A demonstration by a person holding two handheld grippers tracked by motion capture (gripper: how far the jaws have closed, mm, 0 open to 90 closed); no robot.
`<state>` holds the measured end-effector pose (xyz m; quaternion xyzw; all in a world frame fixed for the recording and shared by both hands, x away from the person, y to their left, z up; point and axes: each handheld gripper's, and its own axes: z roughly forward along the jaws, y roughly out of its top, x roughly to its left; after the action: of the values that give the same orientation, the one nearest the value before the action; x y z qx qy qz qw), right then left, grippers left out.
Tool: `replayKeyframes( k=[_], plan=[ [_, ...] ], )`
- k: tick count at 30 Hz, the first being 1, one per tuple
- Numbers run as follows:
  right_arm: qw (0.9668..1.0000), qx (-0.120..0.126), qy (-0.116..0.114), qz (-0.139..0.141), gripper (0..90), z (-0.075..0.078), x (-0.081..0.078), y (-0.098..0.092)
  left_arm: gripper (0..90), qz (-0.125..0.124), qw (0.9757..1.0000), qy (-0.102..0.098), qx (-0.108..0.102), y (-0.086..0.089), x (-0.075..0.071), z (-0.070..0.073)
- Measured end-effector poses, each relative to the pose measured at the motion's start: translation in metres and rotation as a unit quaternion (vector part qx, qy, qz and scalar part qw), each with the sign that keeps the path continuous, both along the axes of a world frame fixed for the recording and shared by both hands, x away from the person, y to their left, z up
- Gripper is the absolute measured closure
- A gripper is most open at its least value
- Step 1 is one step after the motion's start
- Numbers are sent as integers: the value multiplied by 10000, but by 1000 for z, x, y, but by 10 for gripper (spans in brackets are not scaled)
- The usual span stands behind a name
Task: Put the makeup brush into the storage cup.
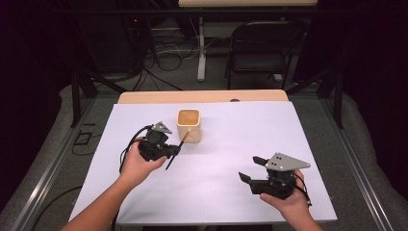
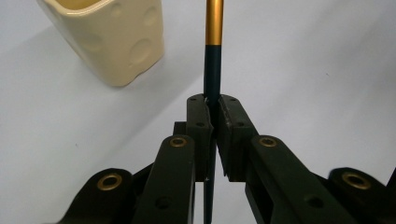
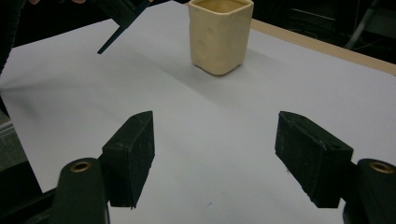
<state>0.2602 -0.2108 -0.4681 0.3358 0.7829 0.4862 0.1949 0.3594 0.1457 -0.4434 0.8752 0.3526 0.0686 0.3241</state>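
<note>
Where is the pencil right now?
In the high view the pencil sits left of centre, pinched in the left gripper, its top leaning toward the cream cup just behind it.

Only the cream cup [image 1: 188, 125] interrupts the open white sheet [image 1: 231, 159].
</note>
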Motion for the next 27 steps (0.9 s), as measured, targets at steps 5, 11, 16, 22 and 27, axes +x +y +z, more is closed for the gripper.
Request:
replayKeyframes(
  k=[5,11,16,22,27],
  plan=[
    [9997,-77,164,151,281,6,6,5,837,-38,10000,-13,44,-1,-2,1],
    [9985,-252,350,347,281,15,17,15,837,-20,10000,-21,-7,0,-3,2],
    [9975,-330,398,474,281,20,22,21,837,-14,10000,-51,-7,-1,-3,2],
    [9965,-322,523,559,280,18,29,25,837,-22,10000,-75,-1,-1,-3,2],
    [9953,-356,693,570,270,11,41,32,837,-19,10000,-70,-17,-3,-3,1]
  ],
)
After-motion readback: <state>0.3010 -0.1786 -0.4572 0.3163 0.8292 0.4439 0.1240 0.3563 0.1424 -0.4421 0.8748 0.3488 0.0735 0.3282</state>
